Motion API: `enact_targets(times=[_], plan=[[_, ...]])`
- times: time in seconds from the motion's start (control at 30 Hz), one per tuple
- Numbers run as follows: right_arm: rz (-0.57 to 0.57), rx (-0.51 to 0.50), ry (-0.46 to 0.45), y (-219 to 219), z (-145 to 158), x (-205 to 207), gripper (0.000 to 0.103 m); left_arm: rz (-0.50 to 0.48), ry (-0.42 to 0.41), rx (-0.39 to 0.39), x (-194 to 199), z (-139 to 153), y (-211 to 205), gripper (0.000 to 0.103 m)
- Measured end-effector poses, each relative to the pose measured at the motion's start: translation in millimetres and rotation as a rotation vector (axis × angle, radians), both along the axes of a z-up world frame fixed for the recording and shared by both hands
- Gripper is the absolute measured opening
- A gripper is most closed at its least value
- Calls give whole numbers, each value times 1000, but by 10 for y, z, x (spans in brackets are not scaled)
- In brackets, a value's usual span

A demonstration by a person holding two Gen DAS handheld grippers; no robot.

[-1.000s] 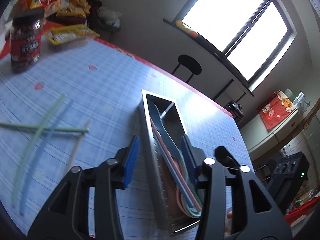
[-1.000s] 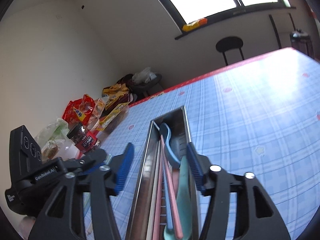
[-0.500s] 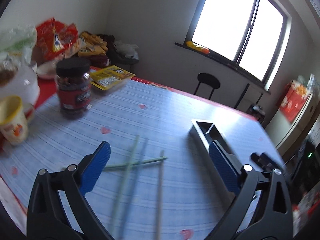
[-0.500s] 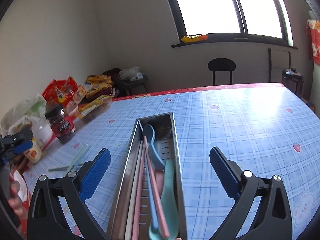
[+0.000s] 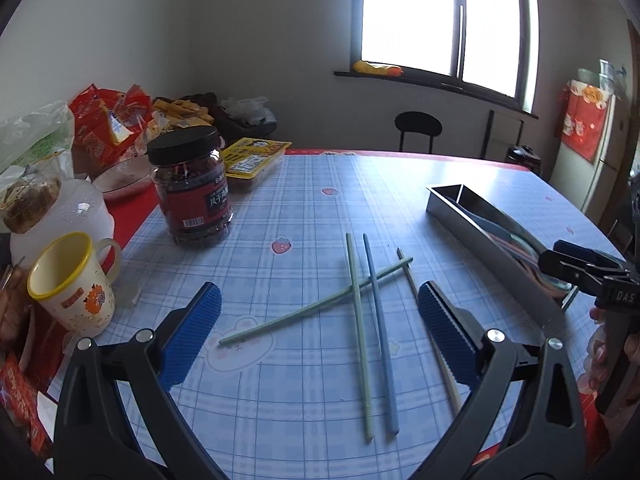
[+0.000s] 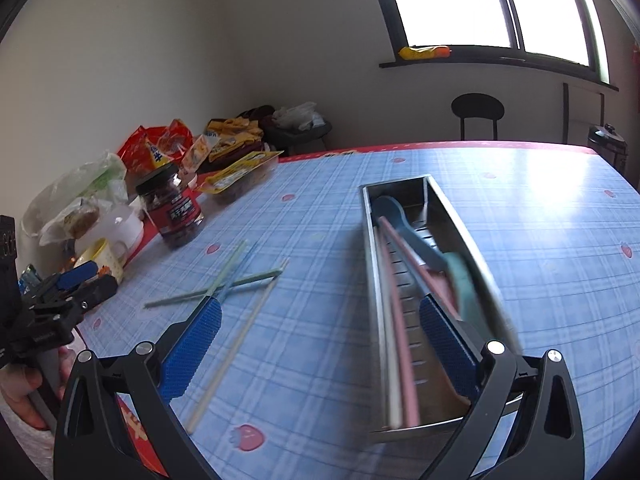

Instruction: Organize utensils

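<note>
1. Blue-checked surface (image 5: 304, 216): carries everything, with snack clutter along the far left edge.
2. Steel tray (image 6: 448, 216): lying on the right half, long axis running near to far, already loaded with a blue spoon (image 6: 400, 220), pink and pale sticks and a green piece; near end just under the right gripper (image 6: 320, 344).
3. Left gripper (image 5: 320, 340): spread to full width, holding nothing, aimed down at the loose sticks just beyond its pads; clearly the nearer of the two to them.
4. Right gripper: likewise wide open and empty, right pad over the tray's near end, left pad over bare cloth near the pale stick.
5. Loose chopsticks, left of the tray and well apart from it:
   - green chopstick (image 5: 357, 312) and blue chopstick (image 5: 380, 332), side by side, long axes near to far;
   - second green chopstick (image 5: 316, 304), lying crosswise under or over them, low left to upper right;
   - cream chopstick (image 5: 424, 312), rightmost, near the left gripper's right pad.
6. Judgement: probably a pick of the parallel pair next, needing the pads closed across their width.
</note>
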State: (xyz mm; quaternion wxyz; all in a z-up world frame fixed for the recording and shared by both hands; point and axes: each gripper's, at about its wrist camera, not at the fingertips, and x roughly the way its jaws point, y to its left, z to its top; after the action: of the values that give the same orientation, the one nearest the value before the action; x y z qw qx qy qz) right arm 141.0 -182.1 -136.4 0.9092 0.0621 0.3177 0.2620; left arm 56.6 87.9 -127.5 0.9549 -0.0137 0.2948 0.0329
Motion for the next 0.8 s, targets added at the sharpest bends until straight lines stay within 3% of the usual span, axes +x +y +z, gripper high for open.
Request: enact_targets(times=[0.3,0.63,0.8], plan=[[60,-103,-2,563,-48,-127,96,-74,5,-36,116,-172,66,97],[136,-184,62,981,-222,-92,62,-128,41,-96,272,-310,144,95],[156,-209,111,1091,-349,-34,50,-160,72,-115,349,-376,134,78]])
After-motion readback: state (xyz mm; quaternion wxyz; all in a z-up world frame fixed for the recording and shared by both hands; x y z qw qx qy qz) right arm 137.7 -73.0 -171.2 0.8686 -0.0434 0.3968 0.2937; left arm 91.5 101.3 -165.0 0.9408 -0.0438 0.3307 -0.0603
